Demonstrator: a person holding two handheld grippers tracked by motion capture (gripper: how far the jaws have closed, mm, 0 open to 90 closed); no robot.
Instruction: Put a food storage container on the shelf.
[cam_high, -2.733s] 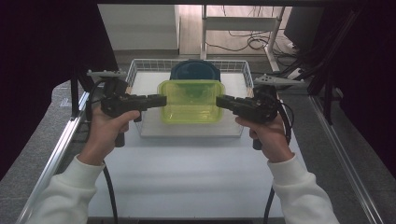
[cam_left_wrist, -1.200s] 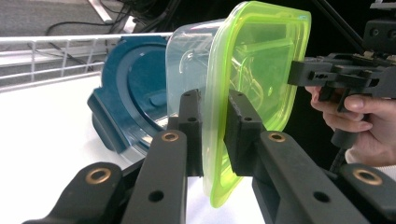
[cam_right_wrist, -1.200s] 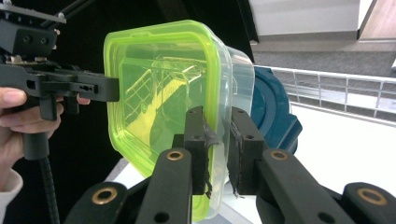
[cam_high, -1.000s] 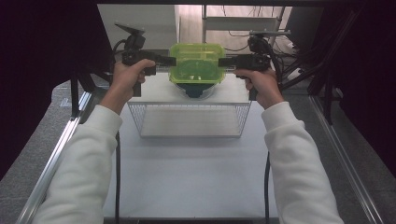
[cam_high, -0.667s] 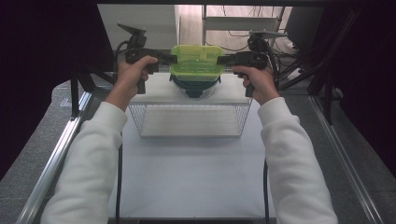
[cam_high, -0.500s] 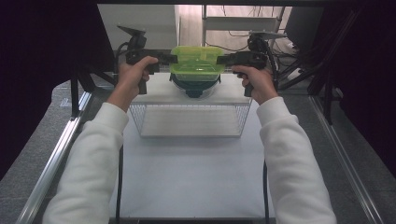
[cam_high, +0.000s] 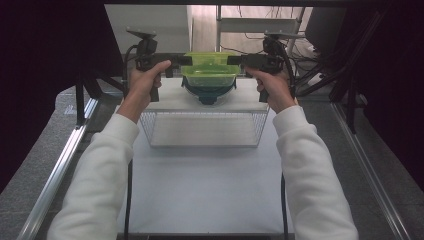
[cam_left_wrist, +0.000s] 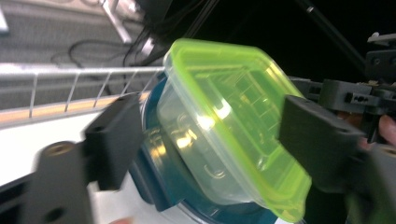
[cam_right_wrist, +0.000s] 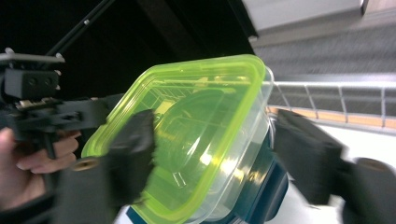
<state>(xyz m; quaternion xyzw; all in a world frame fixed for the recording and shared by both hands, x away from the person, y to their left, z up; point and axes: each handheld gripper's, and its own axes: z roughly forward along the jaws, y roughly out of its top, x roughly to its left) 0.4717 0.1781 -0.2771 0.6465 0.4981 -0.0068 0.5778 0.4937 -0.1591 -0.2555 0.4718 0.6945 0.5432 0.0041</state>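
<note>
A clear plastic container (cam_high: 209, 75) with a lime-green lid (cam_left_wrist: 233, 116) sat upright and closed atop a dark teal container (cam_high: 209, 92) (only its rim and lower body showing beneath), the stack resting on the white tabletop (cam_high: 200, 190) just beyond a wire basket (cam_high: 202, 129).
</note>
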